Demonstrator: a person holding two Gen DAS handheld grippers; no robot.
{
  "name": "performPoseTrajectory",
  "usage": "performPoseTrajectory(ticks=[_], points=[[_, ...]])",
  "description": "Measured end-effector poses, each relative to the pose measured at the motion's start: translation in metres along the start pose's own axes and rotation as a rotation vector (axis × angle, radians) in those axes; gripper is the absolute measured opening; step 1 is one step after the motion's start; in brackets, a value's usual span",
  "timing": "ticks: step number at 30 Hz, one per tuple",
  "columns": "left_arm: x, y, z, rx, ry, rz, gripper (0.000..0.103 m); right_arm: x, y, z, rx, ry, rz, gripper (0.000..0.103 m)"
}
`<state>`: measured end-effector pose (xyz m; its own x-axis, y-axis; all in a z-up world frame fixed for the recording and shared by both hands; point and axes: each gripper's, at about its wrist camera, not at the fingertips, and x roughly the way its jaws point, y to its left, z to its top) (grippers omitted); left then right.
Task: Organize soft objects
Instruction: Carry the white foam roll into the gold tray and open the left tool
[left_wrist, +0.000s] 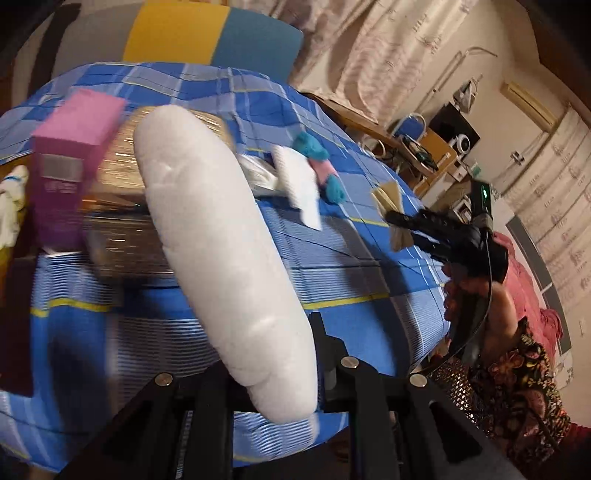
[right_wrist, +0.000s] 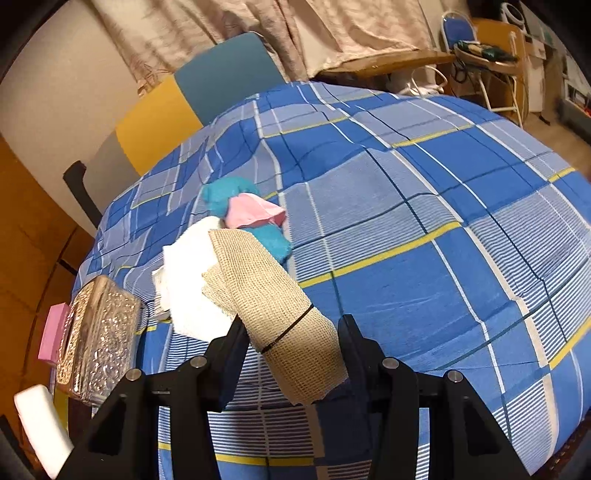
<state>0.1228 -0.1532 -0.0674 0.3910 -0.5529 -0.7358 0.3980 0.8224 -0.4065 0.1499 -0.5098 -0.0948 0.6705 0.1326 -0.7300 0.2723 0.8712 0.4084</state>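
My left hand-held gripper (left_wrist: 280, 373) clamps a long, smooth white foam pad (left_wrist: 221, 251) lifted over the surface (left_wrist: 369, 332). My right hand-held gripper (right_wrist: 291, 328) holds a beige mesh bandage roll (right_wrist: 273, 299), banded with black elastic.

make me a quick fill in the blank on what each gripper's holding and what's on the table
1. The left gripper is shut on a long ____ foam piece.
2. The right gripper grips a beige mesh roll bound with a thin ____ band.
3. On the tablecloth, a ____ cloth lies on the teal soft toy.
4. The tablecloth is checked mainly in ____.

Missing words: white; black; pink; blue
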Motion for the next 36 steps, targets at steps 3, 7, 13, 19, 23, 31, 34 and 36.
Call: performPoseTrajectory(ticks=[3,7,13,19,23,31,34,36], points=[[-0.016,0.024,0.003,-0.036,-0.018,0.020,0.017,-0.004,0.010,-0.005,-0.027,-0.011,0.012,0.050],[-0.042,0.063,0.006,-0.099,-0.039,0.044,0.017,-0.009,0.028,-0.018,-0.081,-0.017,0.028,0.050],[-0.074,0.123,0.008,-0.173,-0.049,0.118,0.017,-0.020,0.041,-0.037,-0.090,-0.029,0.033,0.050],[-0.091,0.191,0.007,-0.255,0.002,0.216,0.017,-0.038,0.050,-0.055,-0.074,-0.060,0.052,0.050],[-0.099,0.236,0.004,-0.304,0.060,0.307,0.017,-0.049,0.064,-0.066,-0.092,-0.071,0.054,0.050],[-0.100,0.299,0.004,-0.355,0.161,0.376,0.019,-0.069,0.101,-0.076,-0.100,-0.098,0.114,0.050],[-0.098,0.311,0.005,-0.357,0.193,0.429,0.038,-0.074,0.118,-0.080,-0.125,-0.106,0.129,0.050],[-0.100,0.320,0.005,-0.368,0.199,0.457,0.045,-0.077,0.129,-0.082,-0.142,-0.106,0.141,0.050]])
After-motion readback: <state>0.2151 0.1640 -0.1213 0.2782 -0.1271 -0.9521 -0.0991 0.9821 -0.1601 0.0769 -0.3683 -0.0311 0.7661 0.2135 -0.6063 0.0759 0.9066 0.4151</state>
